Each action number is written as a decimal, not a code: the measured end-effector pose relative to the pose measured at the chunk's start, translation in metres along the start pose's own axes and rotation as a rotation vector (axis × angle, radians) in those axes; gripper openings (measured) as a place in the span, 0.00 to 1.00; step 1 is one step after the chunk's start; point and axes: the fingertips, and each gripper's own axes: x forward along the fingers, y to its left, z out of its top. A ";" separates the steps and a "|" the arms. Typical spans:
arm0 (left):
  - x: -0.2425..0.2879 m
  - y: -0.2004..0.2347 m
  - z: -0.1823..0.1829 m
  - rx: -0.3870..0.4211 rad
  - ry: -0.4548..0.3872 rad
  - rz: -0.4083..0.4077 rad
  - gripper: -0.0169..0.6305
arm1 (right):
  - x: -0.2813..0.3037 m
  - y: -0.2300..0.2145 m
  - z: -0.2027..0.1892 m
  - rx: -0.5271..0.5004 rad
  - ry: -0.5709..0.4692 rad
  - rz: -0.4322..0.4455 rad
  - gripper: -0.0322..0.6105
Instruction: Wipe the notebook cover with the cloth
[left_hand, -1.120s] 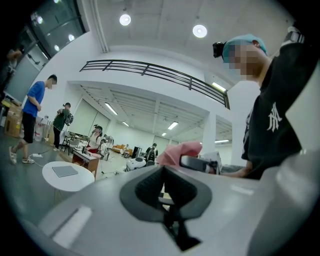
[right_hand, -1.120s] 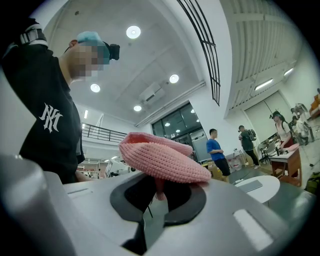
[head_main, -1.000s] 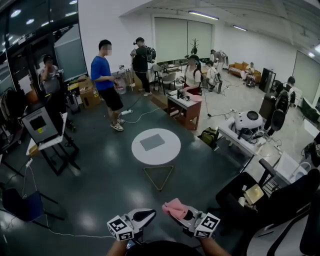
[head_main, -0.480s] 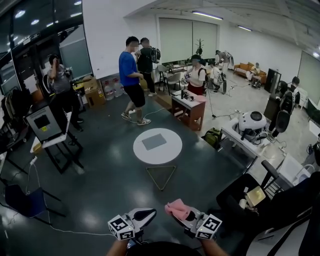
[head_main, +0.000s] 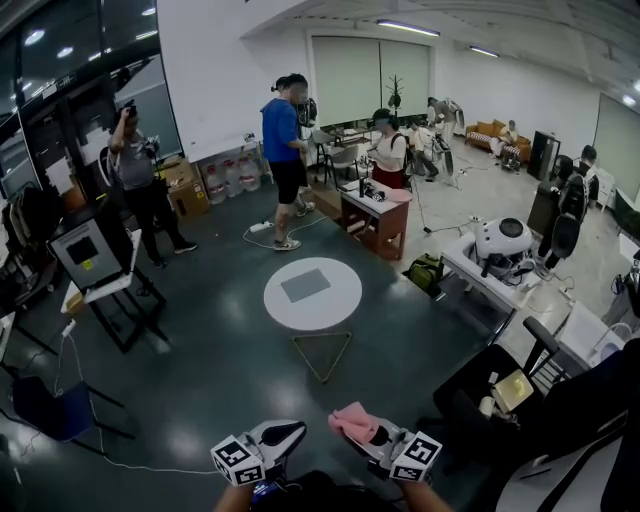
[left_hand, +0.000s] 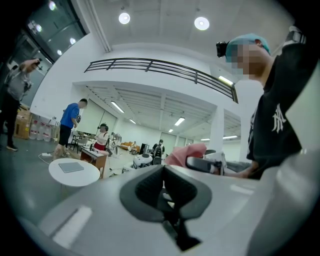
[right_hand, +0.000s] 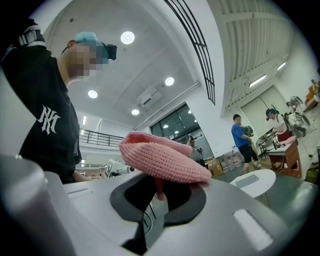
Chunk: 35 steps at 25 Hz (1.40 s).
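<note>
- Right gripper (right_hand: 159, 192): jaws clamped on a fold of the pink knit cloth (right_hand: 161, 157). The rest of the cloth mounds up loose over the jaw tips.
- Left gripper (left_hand: 162, 187): jaws pressed together, nothing between them.
- In the head view, both grippers are at the near edge, side by side, close but apart, over the dark floor (head_main: 200, 360).
- Notebook (head_main: 305, 285): grey, closed, lying flat at about the middle of a round white counter (head_main: 285, 312).
- The counter stands farther into the room, well apart from both grippers. The cloth is nowhere near the cover.
- Past the counter, on the far side, a person in a blue shirt (head_main: 283, 140) stands on the floor. A wooden desk (head_main: 375, 215) sits to the far right of the counter.
</note>
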 end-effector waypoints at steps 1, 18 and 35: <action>0.001 0.001 0.001 0.001 0.000 -0.003 0.03 | 0.001 -0.001 0.001 0.001 0.000 0.000 0.10; 0.074 0.142 0.018 -0.074 -0.051 -0.026 0.03 | 0.072 -0.133 0.019 -0.022 0.100 -0.029 0.10; 0.160 0.358 0.085 -0.095 -0.073 -0.069 0.03 | 0.220 -0.325 0.064 -0.064 0.149 -0.067 0.10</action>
